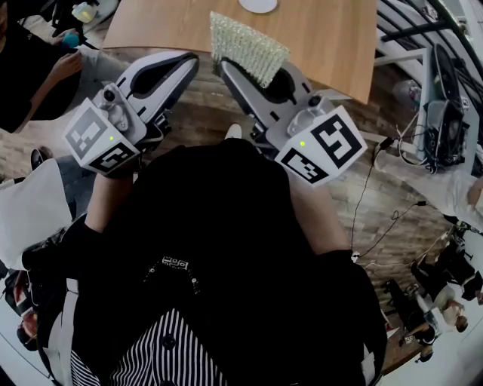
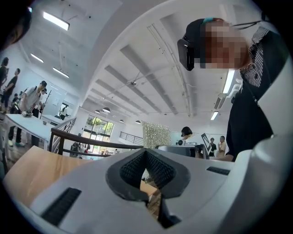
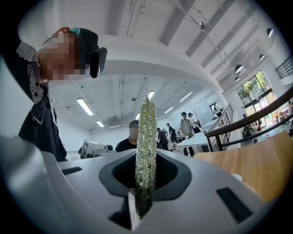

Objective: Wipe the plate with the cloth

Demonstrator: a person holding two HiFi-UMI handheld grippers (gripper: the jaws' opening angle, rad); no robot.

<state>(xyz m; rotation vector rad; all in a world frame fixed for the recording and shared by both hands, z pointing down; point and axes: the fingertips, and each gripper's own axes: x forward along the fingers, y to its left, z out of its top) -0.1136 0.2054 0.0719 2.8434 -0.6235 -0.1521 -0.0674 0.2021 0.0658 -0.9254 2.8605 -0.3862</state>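
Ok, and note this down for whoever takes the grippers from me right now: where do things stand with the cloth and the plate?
Left gripper: jaws together, nothing in them.
Right gripper: shut on the green cloth, which sticks out past its jaws.
Plate: on the wooden table ahead of both grippers, only partly in view; nothing touches it.
Done: cloth is in hand.
Left: bring the cloth to the plate and wipe it, perhaps steadying the plate with the left gripper.
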